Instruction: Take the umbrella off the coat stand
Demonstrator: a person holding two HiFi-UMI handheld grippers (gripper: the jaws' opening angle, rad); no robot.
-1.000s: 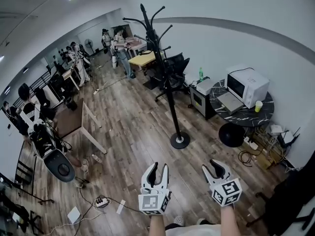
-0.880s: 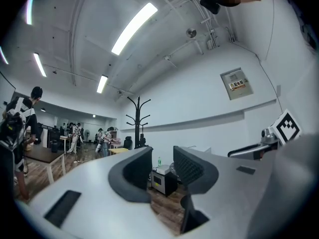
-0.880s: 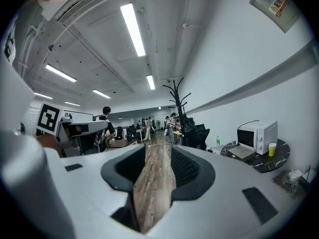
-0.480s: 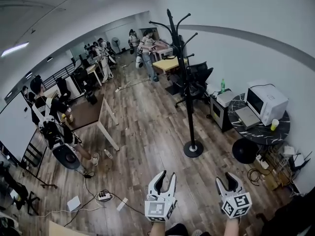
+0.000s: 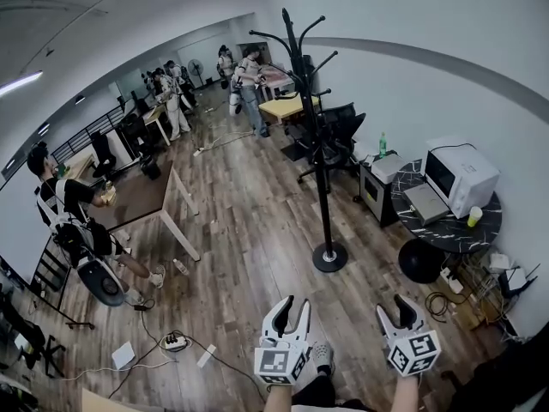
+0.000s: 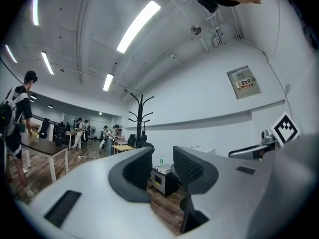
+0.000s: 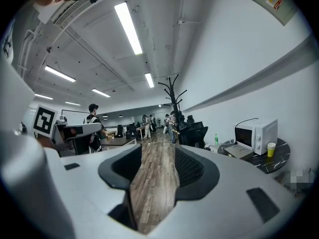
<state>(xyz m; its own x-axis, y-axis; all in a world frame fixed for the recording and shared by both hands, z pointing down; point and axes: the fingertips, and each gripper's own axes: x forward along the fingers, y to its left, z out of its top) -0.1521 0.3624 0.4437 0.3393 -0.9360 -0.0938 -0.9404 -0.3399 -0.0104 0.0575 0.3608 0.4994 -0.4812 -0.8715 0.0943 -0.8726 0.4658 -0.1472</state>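
Plainly this is the approach: the coat stand (image 5: 322, 170) is well ahead across the floor (image 5: 249, 230), and a dark bundle high on it, probably the umbrella (image 5: 306, 65), is too small to confirm. The left hand-held gripper (image 5: 293, 307) and right hand-held gripper (image 5: 395, 309) are both open and empty, the right's jaws having just been widening. Next, I judge, comes closing in and reaching up to that bundle.

Wooden floor (image 5: 257, 230) lies open from the lower edge of the frame up to the coat stand (image 5: 322, 187) at centre. A round table (image 5: 467, 234) crowds the stand's right and an office chair (image 5: 339, 136) stands just behind it. A wooden table (image 5: 137, 200) and loose cables (image 5: 159, 350) occupy the left.
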